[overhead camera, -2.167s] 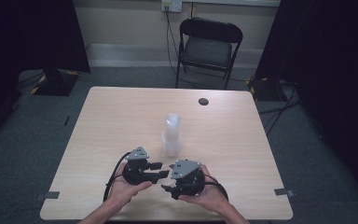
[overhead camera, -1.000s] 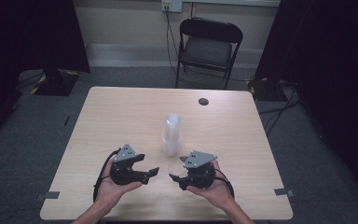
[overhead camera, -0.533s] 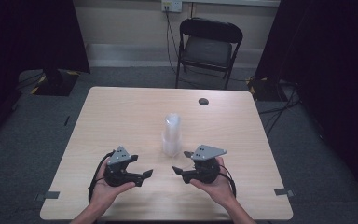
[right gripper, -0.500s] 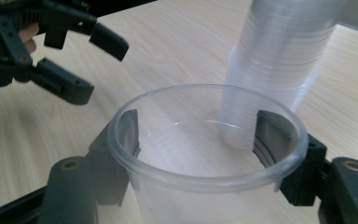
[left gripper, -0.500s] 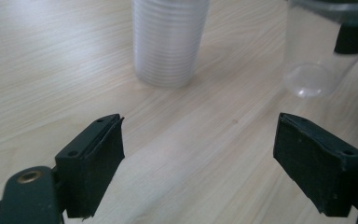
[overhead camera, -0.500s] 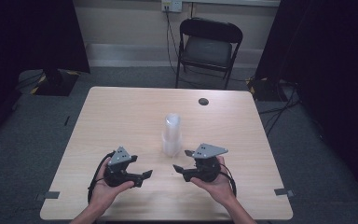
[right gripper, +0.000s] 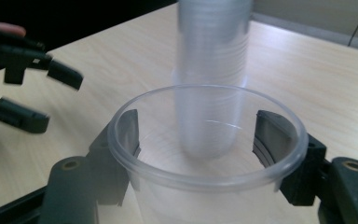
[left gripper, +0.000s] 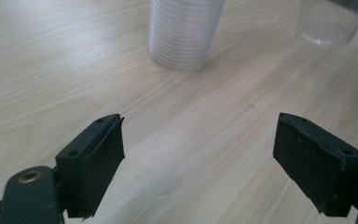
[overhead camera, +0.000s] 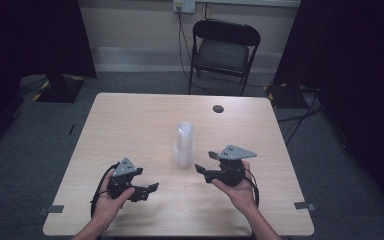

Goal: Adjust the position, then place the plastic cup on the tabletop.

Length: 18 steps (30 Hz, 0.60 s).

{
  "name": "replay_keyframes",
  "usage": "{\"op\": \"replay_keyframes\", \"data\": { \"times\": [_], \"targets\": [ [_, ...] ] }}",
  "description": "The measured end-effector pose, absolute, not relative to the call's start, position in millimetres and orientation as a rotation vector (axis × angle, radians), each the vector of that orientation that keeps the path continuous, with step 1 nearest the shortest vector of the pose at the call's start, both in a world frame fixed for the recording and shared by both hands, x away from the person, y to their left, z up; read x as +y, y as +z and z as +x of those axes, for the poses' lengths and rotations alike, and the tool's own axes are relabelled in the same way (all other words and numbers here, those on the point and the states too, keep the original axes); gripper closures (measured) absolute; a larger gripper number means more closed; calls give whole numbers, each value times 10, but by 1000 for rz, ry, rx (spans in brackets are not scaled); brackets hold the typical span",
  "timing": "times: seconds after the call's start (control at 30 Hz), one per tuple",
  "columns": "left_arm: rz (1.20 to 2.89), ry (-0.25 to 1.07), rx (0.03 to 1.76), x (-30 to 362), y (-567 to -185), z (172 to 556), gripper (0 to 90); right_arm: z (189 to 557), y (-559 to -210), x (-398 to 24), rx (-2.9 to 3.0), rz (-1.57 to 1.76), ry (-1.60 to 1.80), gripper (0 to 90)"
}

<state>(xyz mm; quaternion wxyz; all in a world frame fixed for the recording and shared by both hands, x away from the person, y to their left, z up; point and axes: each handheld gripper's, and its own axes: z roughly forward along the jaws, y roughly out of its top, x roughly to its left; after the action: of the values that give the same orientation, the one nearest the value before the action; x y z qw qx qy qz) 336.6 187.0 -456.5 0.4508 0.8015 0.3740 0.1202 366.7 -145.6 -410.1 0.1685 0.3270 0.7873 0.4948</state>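
A tall stack of clear plastic cups stands upright near the middle of the wooden table. My right gripper hovers just right of the stack, shut on a single clear cup whose rim lies between its pads. From the left gripper view, that cup shows beyond the stack. My left gripper is low at the front left, jaws wide open and empty. The right gripper view looks through the held cup at the stack and the left gripper.
A small dark round disc lies near the table's far edge. A black folding chair stands behind the table. Bare tabletop stretches to the left of the stack and behind it. Dark curtains hang on both sides.
The two hands have drawn apart from in front of the stack. The right gripper has moved right and a little farther up the table; the left has shifted slightly left.
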Motion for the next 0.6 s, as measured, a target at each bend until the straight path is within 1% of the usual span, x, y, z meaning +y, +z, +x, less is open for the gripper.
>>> {"op": "replay_keyframes", "data": {
  "times": [0.17, 0.6],
  "targets": [
    [1980, 305, 927, 1862, -4558, 3346, 162, 3832, -4041, -1520, 2185, 970, 1403, 314],
    [1990, 281, 957, 1888, -4622, 3366, 166, 4233, -4071, -1627, 2126, 1104, 1383, 314]
  ]
}}
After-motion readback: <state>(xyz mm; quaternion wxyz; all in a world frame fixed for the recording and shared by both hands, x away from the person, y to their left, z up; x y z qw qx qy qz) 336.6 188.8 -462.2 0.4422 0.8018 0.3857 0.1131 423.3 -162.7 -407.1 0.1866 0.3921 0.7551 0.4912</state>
